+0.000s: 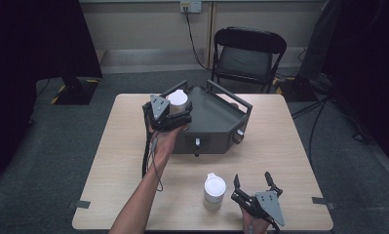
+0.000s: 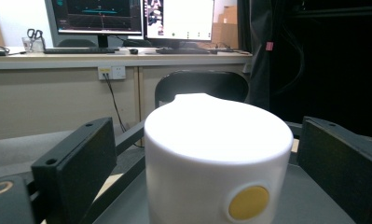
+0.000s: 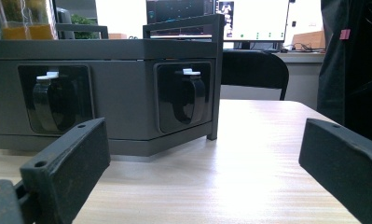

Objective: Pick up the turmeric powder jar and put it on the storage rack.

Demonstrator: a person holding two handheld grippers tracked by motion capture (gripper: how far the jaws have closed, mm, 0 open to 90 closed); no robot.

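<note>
Left tongs (image 1: 175, 113) straddle white cup (image 2: 216, 158) — gaps either side.

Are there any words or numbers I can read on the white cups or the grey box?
None can be read.
White cup between the left tongs: a plain yellow dot, no letters.
Grey box: no label on its two black latches.
Computer screens behind: their writing is too small and blurred to read.

Black folding chair (image 1: 248, 56) behind table, grey carpet (image 1: 50, 146), wall socket (image 1: 190, 6).
</note>
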